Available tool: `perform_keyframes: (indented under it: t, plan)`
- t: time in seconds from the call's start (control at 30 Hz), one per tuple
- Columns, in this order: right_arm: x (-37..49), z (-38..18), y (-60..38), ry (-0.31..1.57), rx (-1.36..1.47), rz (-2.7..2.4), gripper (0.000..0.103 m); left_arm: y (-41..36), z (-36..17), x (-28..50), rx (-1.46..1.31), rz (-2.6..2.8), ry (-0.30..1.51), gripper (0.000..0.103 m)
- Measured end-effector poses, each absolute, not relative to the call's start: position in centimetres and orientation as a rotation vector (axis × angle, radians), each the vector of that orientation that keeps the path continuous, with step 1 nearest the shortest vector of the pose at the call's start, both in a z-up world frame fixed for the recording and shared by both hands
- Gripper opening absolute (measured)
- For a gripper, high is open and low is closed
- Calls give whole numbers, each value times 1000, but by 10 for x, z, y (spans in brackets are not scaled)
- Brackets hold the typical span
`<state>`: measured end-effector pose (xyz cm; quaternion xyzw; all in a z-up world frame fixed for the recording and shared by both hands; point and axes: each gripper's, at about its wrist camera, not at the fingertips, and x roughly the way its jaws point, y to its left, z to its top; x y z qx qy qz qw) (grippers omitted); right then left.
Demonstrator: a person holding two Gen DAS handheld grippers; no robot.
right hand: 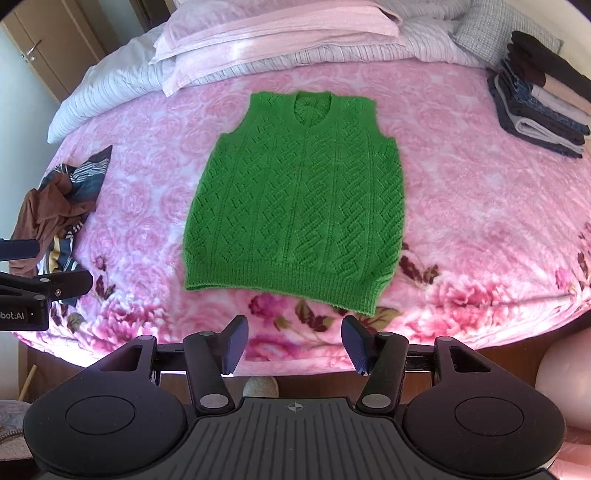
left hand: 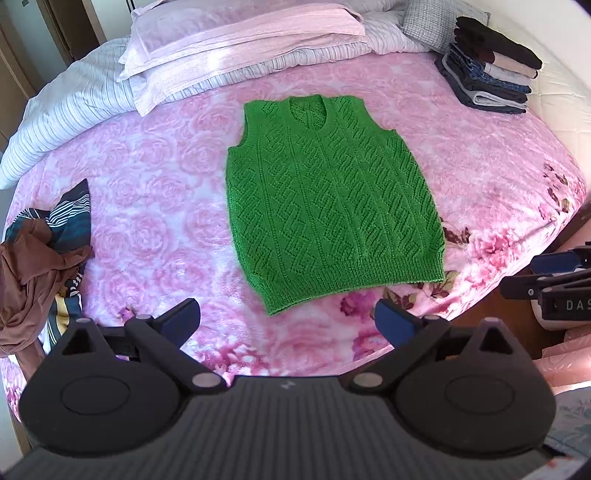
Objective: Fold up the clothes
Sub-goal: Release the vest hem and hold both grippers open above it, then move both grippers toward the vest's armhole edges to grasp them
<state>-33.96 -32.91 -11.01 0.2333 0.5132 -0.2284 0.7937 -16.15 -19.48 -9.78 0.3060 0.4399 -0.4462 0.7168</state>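
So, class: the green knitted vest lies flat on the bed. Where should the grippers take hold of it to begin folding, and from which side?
Probably the ribbed hem corners of the green vest: it lies flat, neck away, hem nearest. Left gripper takes the left corner, right gripper the right, both coming in low from the near edge; both are open.

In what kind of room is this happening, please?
Most likely a bedroom at home. A bed with a pink floral blanket fills the view, pillows lie at its head, and a stack of folded clothes sits beside the green knitted vest.
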Motion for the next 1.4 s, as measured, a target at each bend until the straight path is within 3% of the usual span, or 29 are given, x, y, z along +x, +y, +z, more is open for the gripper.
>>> perform_keyframes:
  t: [0.83,1.13,1.4]
  plan:
    - [-327,-109,-323,1075,529,-599,53,-201,-99,-135,705,-1085,948,99]
    - [-316,-115,-393,1056,554,-572,53,-248,-108,-133,707,-1044,968,99]
    - [-294,-114,-476,871,492,-487,53,-299,-102,-110,621,-981,948,99]
